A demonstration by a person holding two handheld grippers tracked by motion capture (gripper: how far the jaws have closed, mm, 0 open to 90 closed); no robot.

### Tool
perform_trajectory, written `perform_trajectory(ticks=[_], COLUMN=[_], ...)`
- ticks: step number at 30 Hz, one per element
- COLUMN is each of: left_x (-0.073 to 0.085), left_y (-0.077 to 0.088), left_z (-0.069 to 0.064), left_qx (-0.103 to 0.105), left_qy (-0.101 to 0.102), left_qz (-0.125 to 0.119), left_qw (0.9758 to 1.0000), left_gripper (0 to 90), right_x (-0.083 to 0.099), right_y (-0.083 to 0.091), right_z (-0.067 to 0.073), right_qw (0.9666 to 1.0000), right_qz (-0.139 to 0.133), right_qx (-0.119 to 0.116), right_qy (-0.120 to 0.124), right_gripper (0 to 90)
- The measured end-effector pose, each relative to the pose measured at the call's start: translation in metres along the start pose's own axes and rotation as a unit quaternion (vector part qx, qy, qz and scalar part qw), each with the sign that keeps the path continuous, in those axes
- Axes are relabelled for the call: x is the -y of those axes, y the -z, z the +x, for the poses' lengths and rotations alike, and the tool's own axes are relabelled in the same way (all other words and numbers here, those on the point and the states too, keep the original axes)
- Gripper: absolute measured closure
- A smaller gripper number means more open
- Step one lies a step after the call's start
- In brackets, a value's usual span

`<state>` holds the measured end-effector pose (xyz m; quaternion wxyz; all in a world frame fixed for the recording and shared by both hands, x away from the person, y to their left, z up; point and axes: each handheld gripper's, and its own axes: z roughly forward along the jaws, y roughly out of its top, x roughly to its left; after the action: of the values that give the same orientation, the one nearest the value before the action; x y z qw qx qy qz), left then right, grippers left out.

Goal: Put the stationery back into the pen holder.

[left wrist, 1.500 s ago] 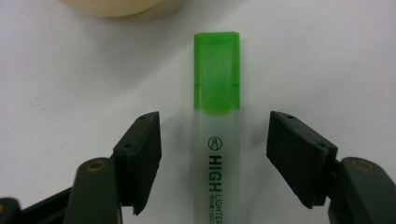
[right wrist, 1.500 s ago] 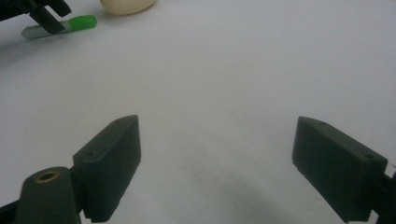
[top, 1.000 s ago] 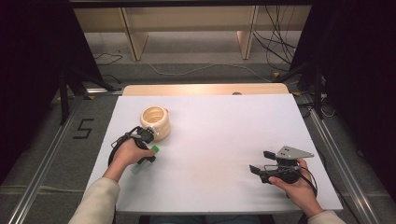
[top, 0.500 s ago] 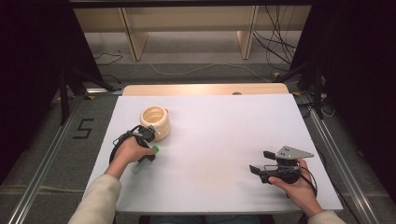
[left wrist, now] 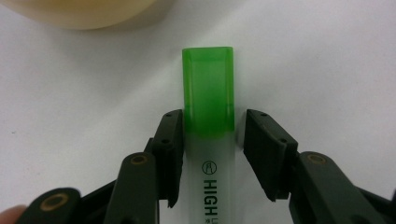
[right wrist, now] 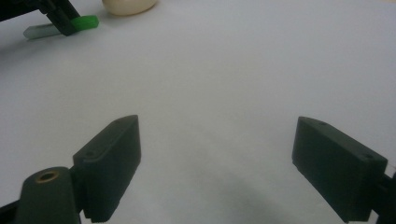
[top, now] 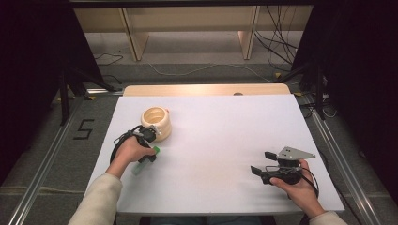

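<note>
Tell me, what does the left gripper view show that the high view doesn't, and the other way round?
Left gripper view: the word HIGH printed on the highlighter, and the left gripper, whose jaws have just been closing, flanking it with a sliver of gap on one side. High view: the open right gripper, the whole white table, a 5 on the floor. Both: the green cap and the cream pot.
</note>
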<state>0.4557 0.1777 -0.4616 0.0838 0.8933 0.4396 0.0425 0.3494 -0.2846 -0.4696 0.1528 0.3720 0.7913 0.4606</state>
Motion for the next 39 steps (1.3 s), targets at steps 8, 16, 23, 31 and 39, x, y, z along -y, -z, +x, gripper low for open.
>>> perform_trajectory(ticks=[8, 16, 23, 31, 39], left_x=[-0.0003, -0.0005, -0.0006, -0.0004, 0.0025], left_y=[0.0002, 0.0004, 0.0004, 0.0015, 0.0068], left_z=[0.0014, 0.001, 0.0004, -0.0017, -0.0041], left_qx=[0.006, 0.003, 0.002, -0.007, -0.017], left_qy=[0.007, 0.006, 0.006, -0.001, -0.006], left_qz=[0.0, 0.001, 0.002, 0.001, -0.022], left_qw=[1.0, 1.0, 1.0, 1.0, 0.9996], left_gripper=[63.5, 66.2, 66.4, 66.5, 66.6], right_x=[-0.0002, -0.0001, -0.0001, -0.0002, -0.0003], right_y=[-0.0002, -0.0004, -0.0005, -0.0005, -0.0005], right_z=[0.0002, 0.0, 0.0007, 0.0008, 0.0009], right_qw=[1.0, 1.0, 1.0, 1.0, 1.0], right_qz=[-0.002, -0.001, -0.002, -0.003, -0.001], right_qx=[-0.002, -0.002, -0.002, -0.002, -0.002], right_qy=[0.002, 0.003, 0.002, 0.002, 0.002], right_gripper=[16.5, 16.5, 16.5, 16.5, 16.5])
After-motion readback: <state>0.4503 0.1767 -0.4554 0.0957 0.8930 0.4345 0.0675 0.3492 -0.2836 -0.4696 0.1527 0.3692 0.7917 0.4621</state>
